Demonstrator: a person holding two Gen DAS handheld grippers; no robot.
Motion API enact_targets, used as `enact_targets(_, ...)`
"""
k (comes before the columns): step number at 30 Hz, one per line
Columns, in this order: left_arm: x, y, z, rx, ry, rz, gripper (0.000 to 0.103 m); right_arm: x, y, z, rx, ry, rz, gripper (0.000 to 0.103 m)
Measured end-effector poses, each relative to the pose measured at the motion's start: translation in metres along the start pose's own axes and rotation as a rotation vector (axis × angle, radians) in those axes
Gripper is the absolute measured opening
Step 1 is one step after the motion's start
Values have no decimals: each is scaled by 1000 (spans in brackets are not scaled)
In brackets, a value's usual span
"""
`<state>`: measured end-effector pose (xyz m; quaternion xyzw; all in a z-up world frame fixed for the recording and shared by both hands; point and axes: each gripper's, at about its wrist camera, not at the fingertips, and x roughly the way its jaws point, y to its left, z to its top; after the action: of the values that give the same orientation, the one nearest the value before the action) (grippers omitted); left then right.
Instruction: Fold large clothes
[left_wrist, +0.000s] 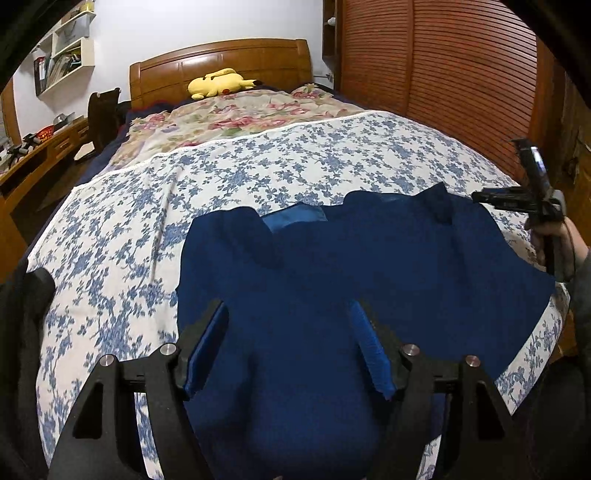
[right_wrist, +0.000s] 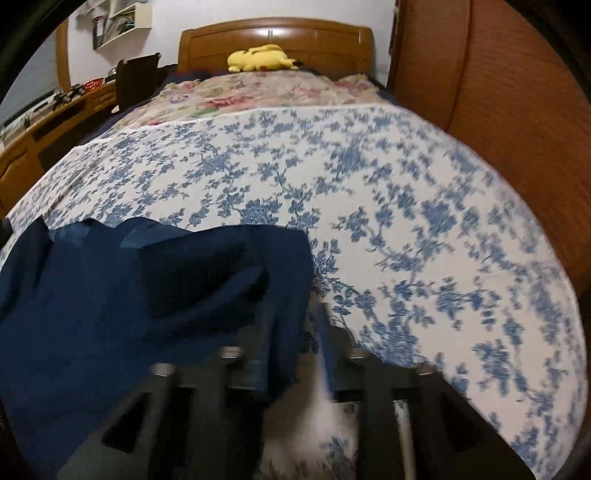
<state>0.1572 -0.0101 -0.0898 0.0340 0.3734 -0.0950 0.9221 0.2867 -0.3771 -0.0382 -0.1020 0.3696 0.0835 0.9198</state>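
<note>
A large navy blue garment (left_wrist: 369, 266) lies spread on the blue-flowered bedsheet (left_wrist: 122, 236), with a lighter blue lining patch (left_wrist: 295, 218) showing at its far edge. My left gripper (left_wrist: 288, 306) hovers low over the garment's near part, jaws wide apart, nothing pinched. In the right wrist view, which is blurred, the garment (right_wrist: 129, 295) fills the lower left. My right gripper (right_wrist: 295, 321) sits at its right edge, jaws apart. The cloth's edge drapes over the left finger (right_wrist: 264, 332) and the right finger is over bare sheet (right_wrist: 424, 221). A person's hand (left_wrist: 550, 236) holds that gripper at the garment's far right corner.
A pink-flowered quilt (left_wrist: 240, 114) covers the head of the bed, with a yellow plush toy (left_wrist: 218, 83) by the wooden headboard (left_wrist: 221, 59). A slatted wooden wardrobe (left_wrist: 443, 66) runs along the right. A desk (left_wrist: 37, 155) and chair (left_wrist: 101, 114) stand at the left.
</note>
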Motion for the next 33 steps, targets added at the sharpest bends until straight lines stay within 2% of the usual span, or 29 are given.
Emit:
enact_targets(7,-11,3,-14,-17,-1,16,70,-64,42,-35,-88,-75,98,52)
enact_targets(10,-14,3,-20,-17,-3,25,70,-78,61,-57,-119,-63,159,52)
enact_targets(15,-16,5,-30,-23,4,38,70,-90,77,-83,-149,-48,197,52)
enact_targets(22,-19,15,-42,-42,20,67,70,-95,99,-83,-206,-58,235,52)
enact_targets(28,-23,27,-53,-61,32,96,70,-80,106,-79,-259,-59,260,52)
enact_targets(30,-25,33,-58,-74,38,101,70,-70,104,-82,-264,-24,238,52)
enact_targets(33,-29,43,-68,-101,53,115,70,-36,99,-96,-275,113,257,51)
